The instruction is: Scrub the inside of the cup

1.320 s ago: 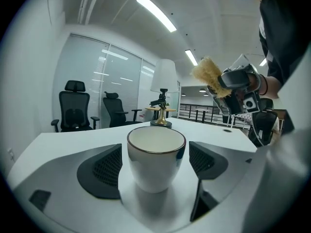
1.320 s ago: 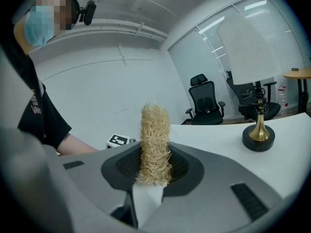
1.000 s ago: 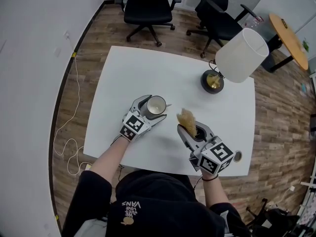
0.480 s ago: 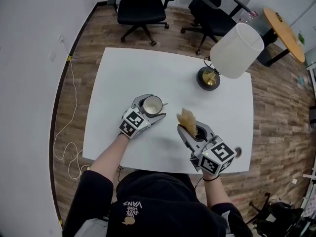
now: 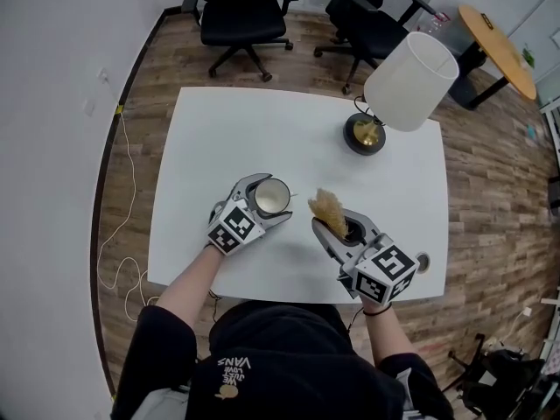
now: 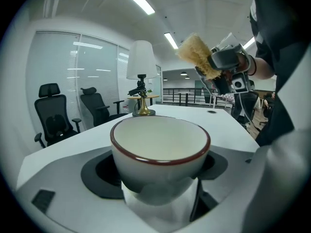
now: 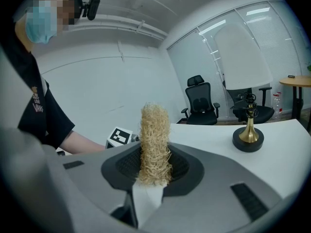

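— Where was the cup (image 5: 272,197) found?

— It was seen near the front of the white table (image 5: 262,129), left of centre. It was held upright, mouth up, between the jaws of the left gripper (image 5: 274,199). A cream inside and a dark red rim were shown in the left gripper view, and nothing was seen inside the bowl.

— How were that gripper's jaws set?

— They were pressed against the cup's sides, one on each flank, low on the body. Whether the base was resting on the table could not be told.

— And the other tool?

— A straw-coloured fibrous scrubber (image 5: 329,206) was pinched by the right gripper (image 5: 339,226). The jaws were closed on its lower end, and the pad was left standing straight up out of them. It was held just to the right of the cup, apart from it, with nothing touching the rim. From the left gripper view it was seen raised above the level of the cup's mouth.

— What else was noted on the table?

— A lamp (image 5: 409,81) with a white shade and a brass stem on a dark round base was placed towards the far right corner, well apart from both grippers. Two black office chairs (image 5: 241,7) were seen beyond the far edge.
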`<state>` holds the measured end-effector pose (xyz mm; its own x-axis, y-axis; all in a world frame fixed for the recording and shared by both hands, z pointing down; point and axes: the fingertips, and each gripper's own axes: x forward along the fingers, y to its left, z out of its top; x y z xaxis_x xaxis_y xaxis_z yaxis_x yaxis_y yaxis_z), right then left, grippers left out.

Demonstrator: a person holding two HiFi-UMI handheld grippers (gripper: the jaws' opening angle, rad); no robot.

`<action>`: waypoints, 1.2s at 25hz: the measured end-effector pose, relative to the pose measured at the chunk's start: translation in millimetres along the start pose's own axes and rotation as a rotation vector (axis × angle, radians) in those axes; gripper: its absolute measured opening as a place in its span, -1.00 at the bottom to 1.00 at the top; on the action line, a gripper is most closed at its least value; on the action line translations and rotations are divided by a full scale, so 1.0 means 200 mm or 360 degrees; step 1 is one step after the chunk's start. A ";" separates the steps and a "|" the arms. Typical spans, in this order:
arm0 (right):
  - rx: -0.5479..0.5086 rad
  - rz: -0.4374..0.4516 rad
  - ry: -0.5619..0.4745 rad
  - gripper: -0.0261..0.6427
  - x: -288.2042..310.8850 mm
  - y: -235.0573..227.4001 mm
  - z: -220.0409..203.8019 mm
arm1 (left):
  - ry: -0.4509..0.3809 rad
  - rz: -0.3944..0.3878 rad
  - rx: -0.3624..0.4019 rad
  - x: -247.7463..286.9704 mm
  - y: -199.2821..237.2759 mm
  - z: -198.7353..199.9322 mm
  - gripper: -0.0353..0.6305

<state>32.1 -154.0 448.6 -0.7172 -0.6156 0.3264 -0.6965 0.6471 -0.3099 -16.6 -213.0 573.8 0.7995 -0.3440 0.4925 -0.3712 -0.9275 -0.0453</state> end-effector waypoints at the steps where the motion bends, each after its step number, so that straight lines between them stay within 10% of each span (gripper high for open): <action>1: -0.0005 0.0010 0.0006 -0.64 0.01 0.01 0.00 | 0.0011 -0.0004 0.0026 -0.02 -0.01 0.02 0.35; 13: -0.0241 0.0199 0.0112 -0.64 0.09 0.15 0.01 | 0.0258 0.0032 0.0477 -0.20 -0.11 0.22 0.35; 30: -0.0441 0.0262 0.0695 -0.64 0.10 0.20 -0.22 | 0.0493 0.0096 0.1059 -0.27 -0.21 0.33 0.35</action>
<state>-9.4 -121.1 482.7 -0.7000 -0.2904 0.6524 -0.5021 0.8498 -0.1604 -13.4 -165.7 492.2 0.5803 -0.4313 0.6908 0.0335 -0.8349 -0.5494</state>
